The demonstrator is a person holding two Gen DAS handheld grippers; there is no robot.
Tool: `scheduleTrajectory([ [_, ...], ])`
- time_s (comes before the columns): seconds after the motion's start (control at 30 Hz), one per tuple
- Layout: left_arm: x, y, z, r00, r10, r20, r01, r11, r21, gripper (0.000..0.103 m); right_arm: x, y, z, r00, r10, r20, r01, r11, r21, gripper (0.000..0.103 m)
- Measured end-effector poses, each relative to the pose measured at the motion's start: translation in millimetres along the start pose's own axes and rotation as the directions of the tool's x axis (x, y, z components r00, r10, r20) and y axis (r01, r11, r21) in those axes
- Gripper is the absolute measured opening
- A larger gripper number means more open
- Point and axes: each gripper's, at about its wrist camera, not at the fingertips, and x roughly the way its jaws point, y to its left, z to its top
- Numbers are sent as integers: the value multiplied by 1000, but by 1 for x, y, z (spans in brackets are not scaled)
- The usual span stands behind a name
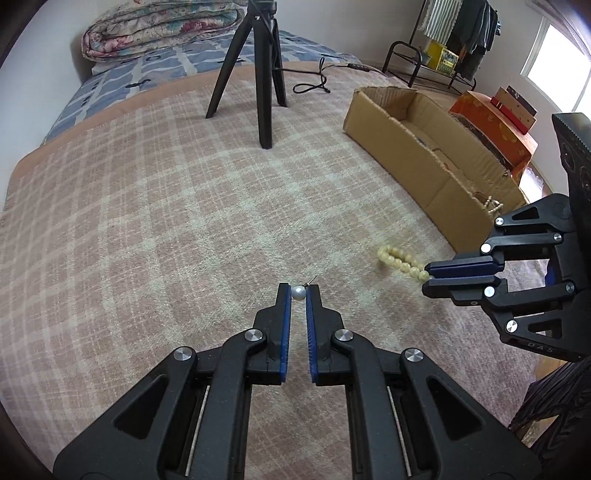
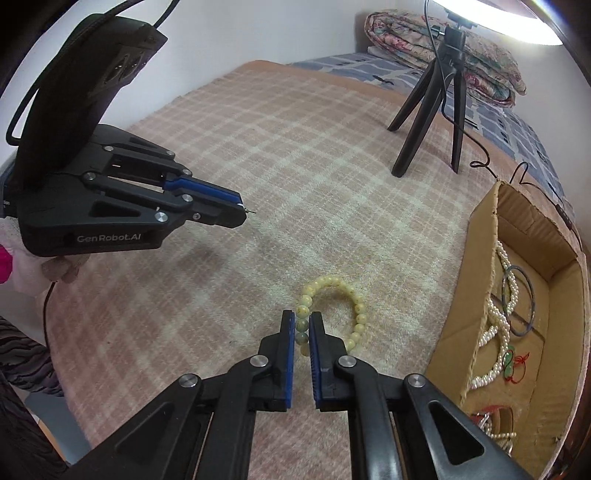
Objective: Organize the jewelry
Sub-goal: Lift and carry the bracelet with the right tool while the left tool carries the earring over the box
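Observation:
My left gripper (image 1: 298, 291) is shut on a pearl stud earring (image 1: 298, 292), its pin pointing up right, held over the pink checked blanket (image 1: 166, 206). It also shows in the right wrist view (image 2: 242, 208), with the pin sticking out of its tips. My right gripper (image 2: 302, 325) is shut on a pale yellow bead bracelet (image 2: 332, 284), the loop hanging ahead of the tips over the blanket (image 2: 295, 177). In the left wrist view the right gripper (image 1: 428, 275) holds the bracelet (image 1: 397, 260) at the right. A cardboard box (image 2: 480, 229) at the right holds pearl necklaces (image 2: 495, 325), a bangle and small red-corded pieces.
A black tripod (image 1: 266, 74) stands on the bed beyond, with a cable (image 1: 314, 86) beside it. The cardboard box (image 1: 424, 155) lies along the bed's right edge. A folded quilt (image 1: 159, 29) lies at the head. An orange box and a clothes rack stand off the bed.

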Motion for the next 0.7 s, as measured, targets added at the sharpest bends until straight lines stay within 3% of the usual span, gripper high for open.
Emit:
scheduleTrajectory([
  [0.7, -41, -51, 12, 996, -45, 81, 43, 999, 30, 6, -85, -3, -40, 993, -20, 120, 11, 997, 76, 5],
])
